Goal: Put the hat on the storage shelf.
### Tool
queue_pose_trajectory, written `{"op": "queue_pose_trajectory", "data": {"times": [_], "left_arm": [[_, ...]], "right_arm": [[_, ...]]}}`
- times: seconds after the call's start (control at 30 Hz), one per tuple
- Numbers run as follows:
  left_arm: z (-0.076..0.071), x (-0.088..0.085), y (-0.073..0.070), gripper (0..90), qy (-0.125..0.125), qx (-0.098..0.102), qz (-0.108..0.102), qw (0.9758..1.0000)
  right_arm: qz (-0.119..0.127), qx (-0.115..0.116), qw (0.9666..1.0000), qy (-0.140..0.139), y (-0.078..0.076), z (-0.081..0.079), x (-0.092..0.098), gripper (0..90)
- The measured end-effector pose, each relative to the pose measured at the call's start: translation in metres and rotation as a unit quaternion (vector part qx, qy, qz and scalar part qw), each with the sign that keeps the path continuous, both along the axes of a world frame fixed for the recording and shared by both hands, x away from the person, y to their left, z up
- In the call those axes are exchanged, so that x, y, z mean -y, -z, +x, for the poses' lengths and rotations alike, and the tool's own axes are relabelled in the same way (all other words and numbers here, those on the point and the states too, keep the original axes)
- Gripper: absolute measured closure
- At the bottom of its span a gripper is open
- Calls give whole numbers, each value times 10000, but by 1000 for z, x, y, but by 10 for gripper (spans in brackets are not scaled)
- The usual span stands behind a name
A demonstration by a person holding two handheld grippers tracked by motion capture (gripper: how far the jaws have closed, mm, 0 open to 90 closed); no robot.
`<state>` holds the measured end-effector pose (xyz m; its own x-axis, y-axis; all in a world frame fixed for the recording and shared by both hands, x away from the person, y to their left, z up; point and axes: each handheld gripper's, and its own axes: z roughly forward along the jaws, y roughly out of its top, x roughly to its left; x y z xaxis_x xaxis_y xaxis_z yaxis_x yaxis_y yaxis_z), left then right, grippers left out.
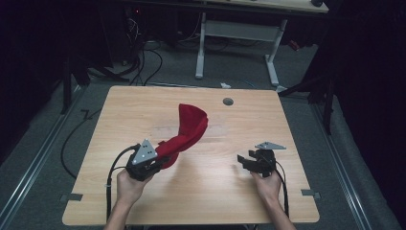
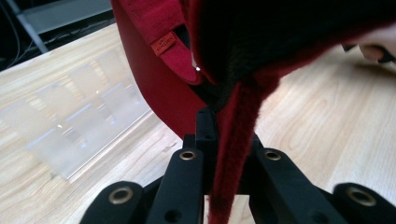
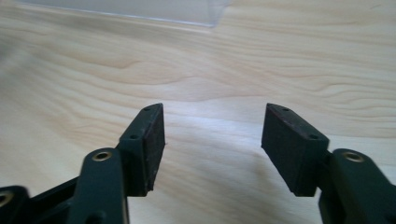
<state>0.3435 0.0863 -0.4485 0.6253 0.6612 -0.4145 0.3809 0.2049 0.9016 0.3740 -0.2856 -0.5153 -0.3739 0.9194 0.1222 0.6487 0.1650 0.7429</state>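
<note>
We see the left gripper pinching a fold of the red cloth near the table's front-left part; its jaws are pressed together on the fabric, which rises from them and arches toward the middle of the table, held clear of the wood. Our right gripper sits well apart near the front-right part, jaws spread with nothing between them, low over bare wood.

Beyond the cloth, a clear plastic sheet lies flat on the middle of the table; it is faint from the high view but plain from the left gripper view, and its edge also shows at the top of the right gripper view. A small grey disc sits near the far edge.

The left gripper view also shows a small orange label sewn on the cloth; its writing is too small for us to read.
</note>
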Motion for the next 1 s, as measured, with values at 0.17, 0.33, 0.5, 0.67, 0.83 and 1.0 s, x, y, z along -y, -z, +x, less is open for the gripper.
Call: {"op": "queue_pose_trajectory", "data": {"times": [0.17,0.33,0.5,0.67,0.83,1.0], "left_arm": [[11,-10,-3,853,-197,-97,-340,9992],[17,-16,-5,853,-351,-184,-530,9978],[21,-21,-11,853,-457,-175,-620,9969],[27,-25,-19,853,-538,-188,-795,9952],[33,-30,-26,853,-631,-198,-862,9941],[39,-33,-31,853,-721,-111,-824,9939]], "right_arm": [[-425,6,9991,73,6,3,-4,412],[-725,130,9973,55,16,2,-11,406],[-717,119,9973,39,16,3,-11,398],[-721,119,9973,30,16,3,-11,390],[-722,103,9973,16,16,3,-11,371],[-724,105,9973,5,16,3,-11,366]]}}
